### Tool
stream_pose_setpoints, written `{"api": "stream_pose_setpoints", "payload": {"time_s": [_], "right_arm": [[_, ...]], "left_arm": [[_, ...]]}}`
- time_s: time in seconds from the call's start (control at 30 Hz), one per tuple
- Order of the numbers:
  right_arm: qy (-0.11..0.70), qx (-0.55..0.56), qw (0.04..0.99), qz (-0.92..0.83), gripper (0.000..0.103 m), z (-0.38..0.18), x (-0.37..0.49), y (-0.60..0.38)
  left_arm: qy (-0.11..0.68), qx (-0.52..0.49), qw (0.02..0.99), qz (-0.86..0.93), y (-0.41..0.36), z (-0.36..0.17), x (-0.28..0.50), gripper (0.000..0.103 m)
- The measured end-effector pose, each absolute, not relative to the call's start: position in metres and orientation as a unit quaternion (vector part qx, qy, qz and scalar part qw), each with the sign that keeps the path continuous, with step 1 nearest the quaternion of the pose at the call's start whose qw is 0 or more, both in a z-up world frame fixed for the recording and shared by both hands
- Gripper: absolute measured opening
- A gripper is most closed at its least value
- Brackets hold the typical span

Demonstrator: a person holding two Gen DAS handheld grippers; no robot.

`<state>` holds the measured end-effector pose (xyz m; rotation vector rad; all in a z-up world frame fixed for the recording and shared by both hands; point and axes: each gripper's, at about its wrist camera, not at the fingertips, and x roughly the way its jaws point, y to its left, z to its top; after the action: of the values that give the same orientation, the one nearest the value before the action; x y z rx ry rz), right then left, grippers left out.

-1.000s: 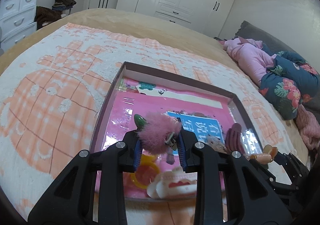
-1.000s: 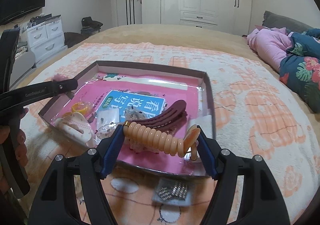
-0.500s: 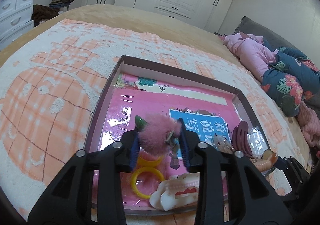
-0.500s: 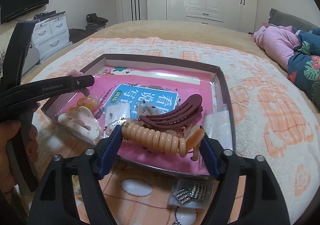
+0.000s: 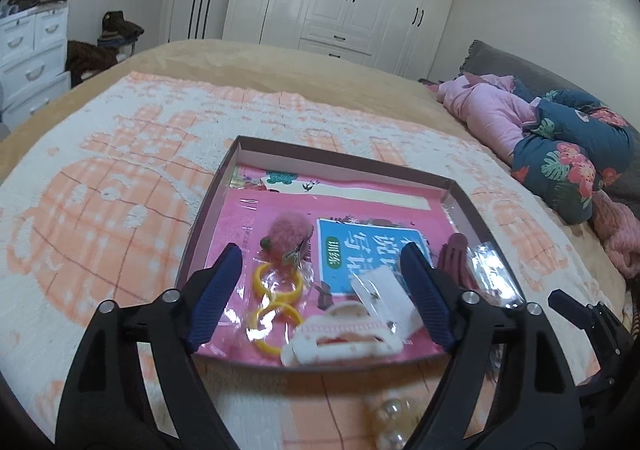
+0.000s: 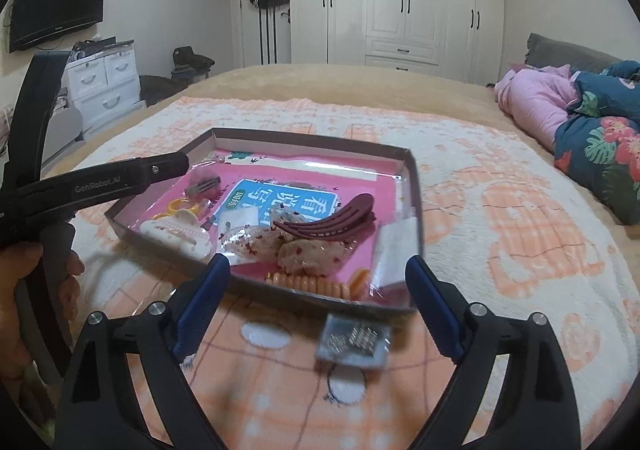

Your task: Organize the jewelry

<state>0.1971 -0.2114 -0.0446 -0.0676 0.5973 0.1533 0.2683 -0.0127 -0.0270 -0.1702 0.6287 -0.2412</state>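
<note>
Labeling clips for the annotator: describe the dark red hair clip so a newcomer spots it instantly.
Find the shallow box with the pink lining on the bed. Toward its right side, beside the blue printed label, lies the dark red hair clip. It is long, curved and toothed, the only maroon piece; the white claw clip sits at the opposite corner.

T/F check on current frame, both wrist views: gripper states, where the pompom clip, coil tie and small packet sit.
1. The left gripper grips the pink pompom clip. False: jaws open, clip lies in the box.
2. The right gripper is open. True.
3. The peach coil hair tie lies in the box. True.
4. The packet of silver pieces is inside the box. False: it lies on the blanket, outside.
</note>
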Motion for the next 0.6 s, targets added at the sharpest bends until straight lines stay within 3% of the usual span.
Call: {"api": "stream_pose_setpoints", "payload": {"time_s": [0.27, 0.6], "right_arm": [[0.287, -0.029, 0.955, 0.066, 0.09, -0.042, 0.172, -0.227], [0.28, -0.025, 0.958, 0.053, 0.09, -0.041, 0.157, -0.241]], "left_arm": [[0.291, -0.08, 0.947, -0.111, -0.011, -0.017, 0.235, 0.083], [0.289, -0.07, 0.949, -0.108, -0.011, -0.019, 0.203, 0.084]]}}
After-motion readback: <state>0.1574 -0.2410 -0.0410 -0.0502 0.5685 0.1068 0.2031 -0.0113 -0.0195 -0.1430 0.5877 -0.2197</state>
